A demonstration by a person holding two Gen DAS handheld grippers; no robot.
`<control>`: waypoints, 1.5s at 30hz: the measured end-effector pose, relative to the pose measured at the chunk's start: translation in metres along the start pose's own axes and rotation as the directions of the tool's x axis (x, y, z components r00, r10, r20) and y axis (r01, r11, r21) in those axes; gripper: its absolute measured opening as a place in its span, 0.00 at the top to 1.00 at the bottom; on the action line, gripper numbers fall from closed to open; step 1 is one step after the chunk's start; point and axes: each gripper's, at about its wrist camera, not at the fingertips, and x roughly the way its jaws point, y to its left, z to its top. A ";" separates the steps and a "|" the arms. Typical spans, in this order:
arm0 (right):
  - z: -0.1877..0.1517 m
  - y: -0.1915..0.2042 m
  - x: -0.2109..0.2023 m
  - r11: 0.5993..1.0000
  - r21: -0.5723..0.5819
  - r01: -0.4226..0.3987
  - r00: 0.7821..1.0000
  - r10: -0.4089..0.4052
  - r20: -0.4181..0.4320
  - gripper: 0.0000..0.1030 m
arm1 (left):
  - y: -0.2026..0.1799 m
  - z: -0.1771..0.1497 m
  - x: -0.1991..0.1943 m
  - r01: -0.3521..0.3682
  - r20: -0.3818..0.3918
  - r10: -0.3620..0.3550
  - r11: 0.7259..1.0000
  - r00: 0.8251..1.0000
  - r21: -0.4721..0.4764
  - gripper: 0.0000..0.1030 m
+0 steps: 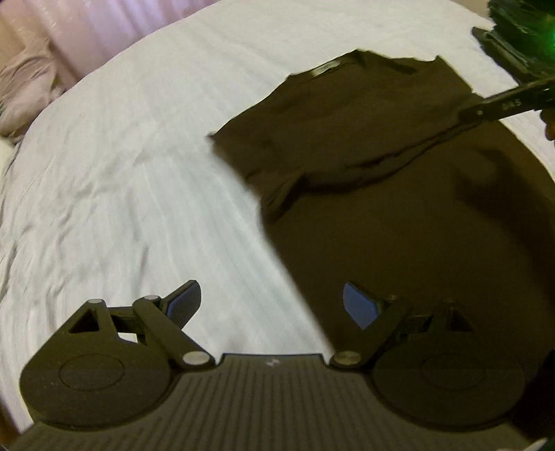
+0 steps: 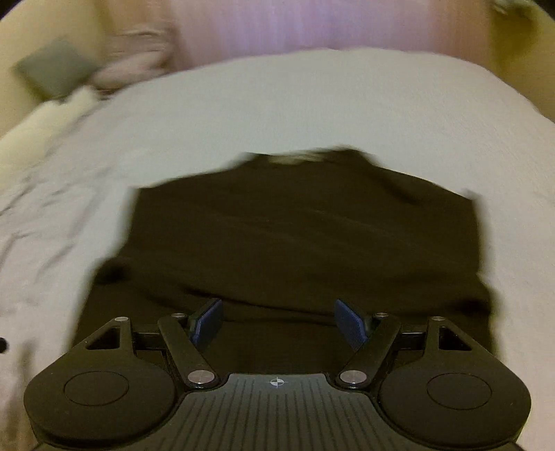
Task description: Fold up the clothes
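dark brown knit sweater (image 1: pixel 347 118) lies flat on the white striped bed sheet (image 1: pixel 121 173). collar with its pale neck label (image 1: pixel 326 69) points to the far side of the bed; long axis runs from the near edge toward the collar. upper part looks folded over the body, a fold ridge crossing the cloth in the left wrist view; a sleeve end bunches at the left margin. left edge of the garment is straight and cuts diagonally across the sheet.

open room: wide bare sheet to the left of the garment and beyond the collar; pinkish curtain (image 2: pixel 277 24) and a grey cushion (image 2: pixel 52 66) sit past the far bed edge.

left hand-held gripper (image 1: pixel 272 305): released, blue pads wide apart, straddling the sweater's left edge, grasping nothing.

right hand-held gripper (image 2: pixel 277 321): released, jaws spread over the sweater's near part. both views motion-blurred.
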 end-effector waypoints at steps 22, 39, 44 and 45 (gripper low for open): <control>-0.024 -0.196 0.016 0.956 0.293 0.018 0.989 0.026 -0.148 0.58 | -0.052 0.106 0.121 0.032 -0.002 -0.032 0.977 0.999 0.212 0.17; 0.117 -0.226 0.125 0.988 0.142 -0.064 0.991 0.079 -0.104 0.97 | -0.070 0.058 0.102 0.016 -0.063 -0.008 0.992 0.998 0.129 0.16; 0.110 -0.212 0.090 0.990 0.142 0.016 0.997 -0.006 -0.075 0.91 | -0.069 0.046 0.086 0.019 -0.078 -0.009 0.993 0.997 0.118 0.16; 0.103 -0.209 0.081 0.990 0.141 0.026 0.997 -0.016 -0.074 0.79 | -0.067 0.045 0.083 0.022 -0.077 -0.013 0.993 0.997 0.112 0.16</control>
